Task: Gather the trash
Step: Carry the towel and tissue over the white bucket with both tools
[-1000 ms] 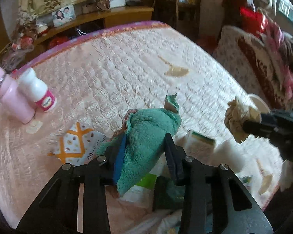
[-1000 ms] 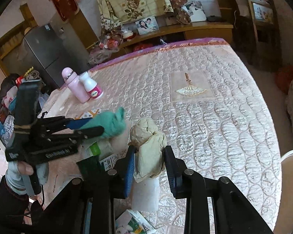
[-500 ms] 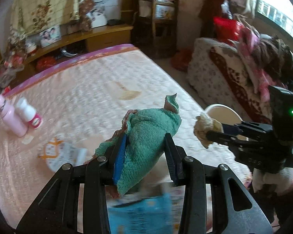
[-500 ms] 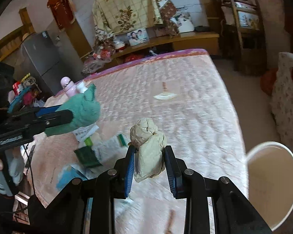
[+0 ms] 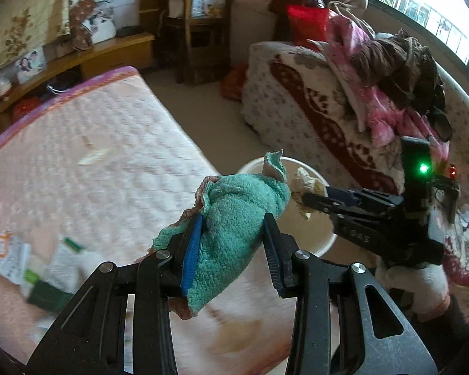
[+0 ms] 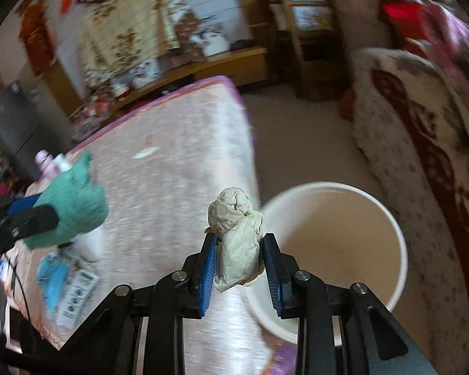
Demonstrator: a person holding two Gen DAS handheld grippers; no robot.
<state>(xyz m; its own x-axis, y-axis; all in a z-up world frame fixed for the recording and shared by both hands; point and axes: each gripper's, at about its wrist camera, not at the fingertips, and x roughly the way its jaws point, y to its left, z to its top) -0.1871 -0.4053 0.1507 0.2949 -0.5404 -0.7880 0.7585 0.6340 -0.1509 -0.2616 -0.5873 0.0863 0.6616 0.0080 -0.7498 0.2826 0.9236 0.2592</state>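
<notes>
Fuzzy teal terry cloth (image 5: 234,228), crumpled matt paper wad (image 6: 237,240), smooth white plastic bucket (image 6: 394,228).

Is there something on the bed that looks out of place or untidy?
Yes. Several wrappers and papers lie scattered near one edge of the pink mattress, not in the white bucket on the floor beside it. The picture is too blurred to say what each piece is.
</notes>
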